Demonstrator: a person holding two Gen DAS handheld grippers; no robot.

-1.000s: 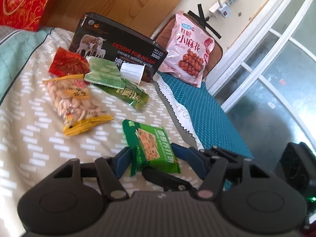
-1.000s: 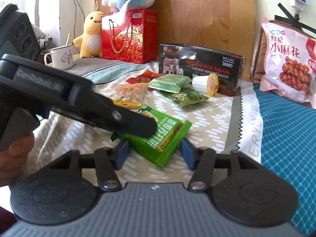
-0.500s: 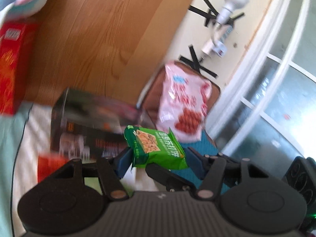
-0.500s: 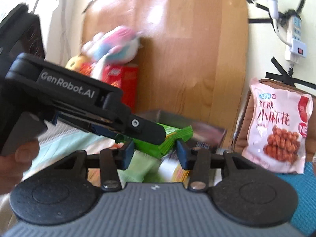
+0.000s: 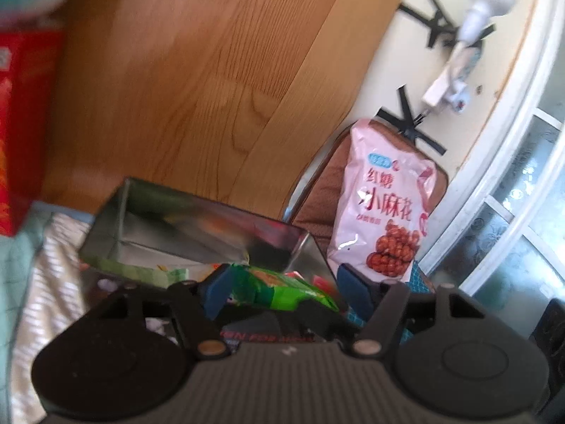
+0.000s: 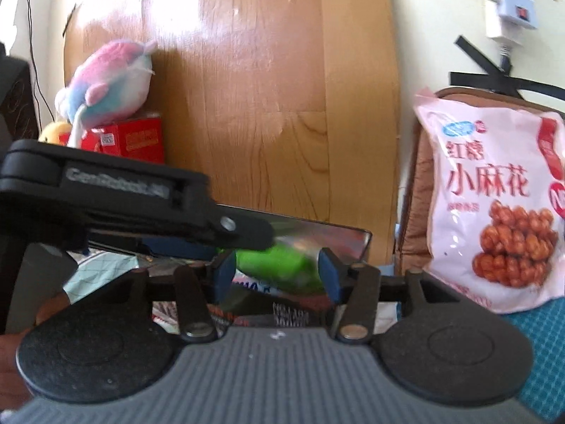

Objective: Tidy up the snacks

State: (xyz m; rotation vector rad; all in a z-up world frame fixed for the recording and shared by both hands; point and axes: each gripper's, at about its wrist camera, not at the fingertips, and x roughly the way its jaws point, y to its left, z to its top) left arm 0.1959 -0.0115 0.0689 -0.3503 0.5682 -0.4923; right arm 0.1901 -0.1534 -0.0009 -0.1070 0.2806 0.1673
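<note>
Left wrist view: left gripper (image 5: 282, 291) jaws are spreading, with the green pack (image 5: 282, 291) between them, right pad clear. Right gripper (image 6: 277, 270) jaws are also widening around it, grip unclear. Pack hangs above the open tin (image 5: 197, 226); pink bag (image 6: 494, 212) sits right.

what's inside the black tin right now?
In the left wrist view the black tin stands open with bare shiny walls and a light floor, blurred. The green snack packet and gripper body cover its near end.
</note>
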